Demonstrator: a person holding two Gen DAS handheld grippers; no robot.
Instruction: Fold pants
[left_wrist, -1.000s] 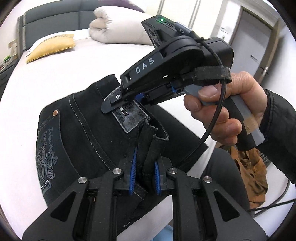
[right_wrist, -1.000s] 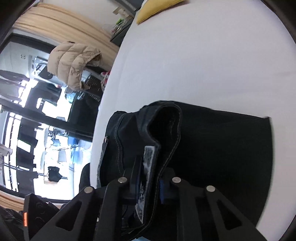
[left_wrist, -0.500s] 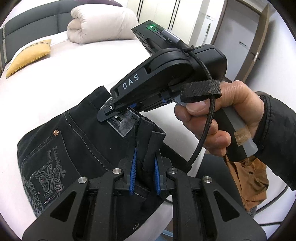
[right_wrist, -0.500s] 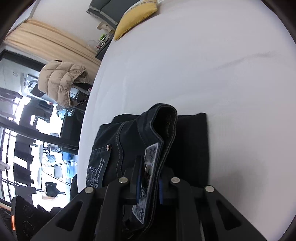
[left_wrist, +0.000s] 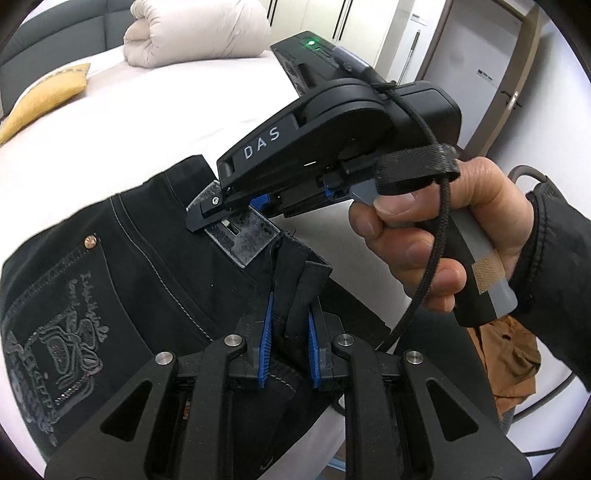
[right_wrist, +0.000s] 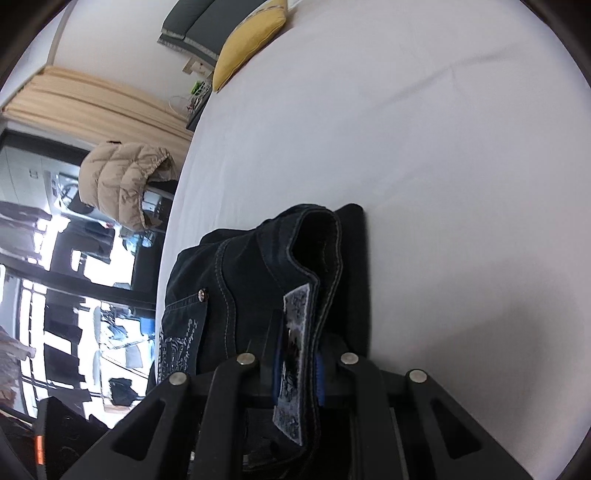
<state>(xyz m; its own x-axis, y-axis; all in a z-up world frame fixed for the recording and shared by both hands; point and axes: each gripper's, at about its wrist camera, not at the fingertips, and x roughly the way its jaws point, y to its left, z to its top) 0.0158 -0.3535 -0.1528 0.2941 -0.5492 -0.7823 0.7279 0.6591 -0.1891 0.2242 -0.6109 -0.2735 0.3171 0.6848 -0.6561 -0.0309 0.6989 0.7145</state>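
Observation:
Black jeans (left_wrist: 122, 266) lie on the white bed (left_wrist: 155, 122), back side up, with an embroidered pocket at the left. My left gripper (left_wrist: 289, 332) is shut on the waistband edge. My right gripper (left_wrist: 221, 206), held in a hand, is shut on the waistband at the grey patch label (left_wrist: 243, 236). In the right wrist view the right gripper (right_wrist: 298, 369) pinches the waistband and label (right_wrist: 293, 354), and the jeans (right_wrist: 229, 273) bunch up over the bed (right_wrist: 424, 166).
A yellow pillow (left_wrist: 40, 99) and a rolled cream duvet (left_wrist: 195, 33) lie at the head of the bed. A brown garment (left_wrist: 509, 365) hangs past the bed's right edge. A beige puffer jacket (right_wrist: 122, 184) hangs left of the bed.
Both grippers have pulled the waistband toward the near edge of the bed, still shut on it. The jeans have slid and bunched, showing more white sheet beyond them.

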